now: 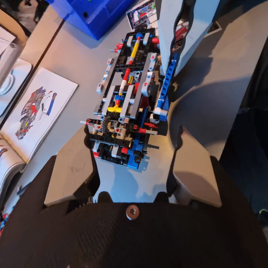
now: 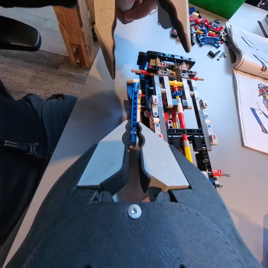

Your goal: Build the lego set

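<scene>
The lego chassis [image 1: 123, 92], built of black, grey, red, yellow and blue parts, lies on the grey table [image 1: 75, 60]. It also shows in the right wrist view [image 2: 178, 101]. My left gripper [image 1: 134, 130] is open, and its fingers straddle the chassis's gear end. The left finger [image 1: 87, 139] is close to the frame. My right gripper [image 2: 133, 124] is shut on a long blue beam [image 2: 134, 107] that lies along the chassis's side. In the left wrist view the right gripper [image 1: 174, 69] holds that beam [image 1: 166, 84] from the far end. The left gripper [image 2: 150, 63] hangs open over the far end.
An open instruction booklet [image 1: 39, 104] lies left of the chassis; it also shows in the right wrist view [image 2: 253, 101]. A blue bin [image 1: 94, 14] stands behind. Loose bricks [image 2: 207, 33] and a green bin [image 2: 214, 7] sit far right. The table edge [image 2: 81, 92], a wooden post [image 2: 72, 36] and a person's leg [image 2: 21, 130] are left. Some 10 cm of space lies between my two pairs of fingers.
</scene>
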Demonstrator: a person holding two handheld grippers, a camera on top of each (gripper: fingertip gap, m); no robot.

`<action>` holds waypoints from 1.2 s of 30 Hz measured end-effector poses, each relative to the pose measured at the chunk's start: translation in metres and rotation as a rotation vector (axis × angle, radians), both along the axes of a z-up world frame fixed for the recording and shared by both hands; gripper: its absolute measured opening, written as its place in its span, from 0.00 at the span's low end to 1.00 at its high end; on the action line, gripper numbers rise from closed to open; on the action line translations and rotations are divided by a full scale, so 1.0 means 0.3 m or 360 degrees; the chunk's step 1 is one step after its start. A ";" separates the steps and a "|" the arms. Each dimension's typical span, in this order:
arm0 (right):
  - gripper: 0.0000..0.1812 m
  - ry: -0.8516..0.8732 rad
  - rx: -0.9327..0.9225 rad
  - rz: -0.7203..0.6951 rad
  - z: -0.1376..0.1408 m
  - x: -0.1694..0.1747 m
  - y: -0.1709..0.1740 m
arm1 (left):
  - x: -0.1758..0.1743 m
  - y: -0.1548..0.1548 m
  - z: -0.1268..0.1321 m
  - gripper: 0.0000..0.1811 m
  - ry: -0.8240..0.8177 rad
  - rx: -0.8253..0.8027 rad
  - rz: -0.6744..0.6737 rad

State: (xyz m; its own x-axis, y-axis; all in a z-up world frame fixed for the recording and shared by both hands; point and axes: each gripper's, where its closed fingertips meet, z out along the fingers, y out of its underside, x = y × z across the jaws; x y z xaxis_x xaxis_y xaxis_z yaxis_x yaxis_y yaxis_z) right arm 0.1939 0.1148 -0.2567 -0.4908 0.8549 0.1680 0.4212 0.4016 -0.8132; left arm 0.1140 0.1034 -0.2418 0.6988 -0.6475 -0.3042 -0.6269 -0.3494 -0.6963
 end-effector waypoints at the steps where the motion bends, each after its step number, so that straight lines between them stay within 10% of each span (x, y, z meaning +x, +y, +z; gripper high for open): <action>1: 0.03 -0.0003 0.0004 -0.0007 0.000 -0.002 0.000 | -0.001 0.010 0.014 0.65 -0.0030 -0.0016 -0.0034; 22: 0.03 0.0074 -0.0049 0.0035 0.005 0.023 -0.052 | -0.007 0.043 0.028 0.61 -0.0315 0.0002 0.0035; 30: 0.02 0.0187 -0.0251 -0.0175 0.127 0.276 0.060 | -0.207 -0.064 -0.078 0.56 -0.0578 -0.0127 0.0430; 36: 0.02 -0.0149 -0.0268 -0.0320 -0.003 0.440 0.162 | -0.196 -0.047 -0.129 0.43 -0.0805 -0.0261 0.0424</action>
State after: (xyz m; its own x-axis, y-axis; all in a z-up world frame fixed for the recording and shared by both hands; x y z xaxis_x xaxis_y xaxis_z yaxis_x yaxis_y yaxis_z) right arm 0.3258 0.1634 -0.2575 -0.3154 0.9487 -0.0228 0.5551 0.1649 -0.8153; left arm 0.0550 0.0892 -0.2806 0.8756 -0.4404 0.1984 -0.1071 -0.5775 -0.8093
